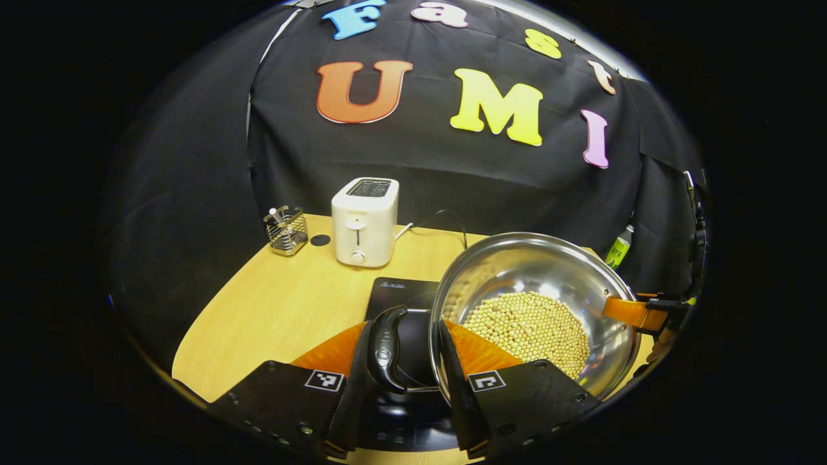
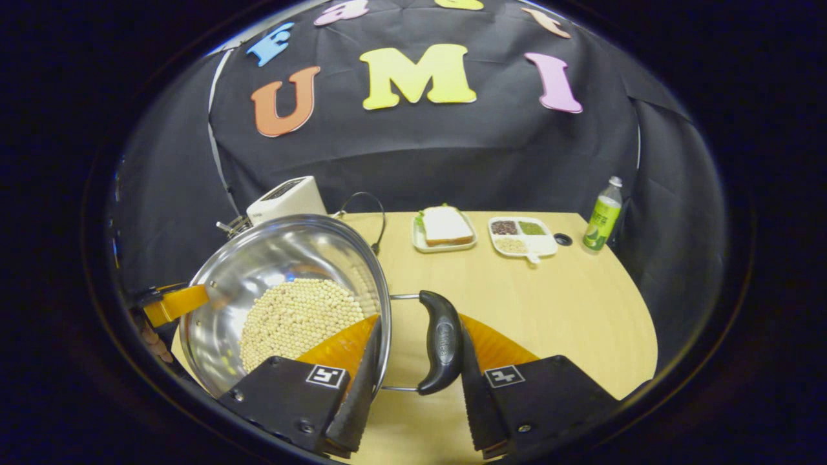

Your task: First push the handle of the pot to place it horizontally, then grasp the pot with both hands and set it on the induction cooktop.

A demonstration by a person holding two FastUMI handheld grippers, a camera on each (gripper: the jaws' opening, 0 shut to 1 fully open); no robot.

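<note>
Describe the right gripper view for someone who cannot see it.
The right gripper straddles the black side handle of a shiny steel pot of pale round beans, above a light wooden table carrying a sandwich plate.

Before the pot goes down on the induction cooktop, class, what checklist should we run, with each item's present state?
1. Left tool spans the left handle and the pot wall: ok.
2. Right tool spans the right handle and the wall: ok.
3. Soybeans all inside the pot: ok.
4. Pot centred over the induction cooktop: not ok, the cooktop lies under the left handle.
5. Pot level: cannot tell.
6. Toaster cord off the cooktop: ok.
</note>
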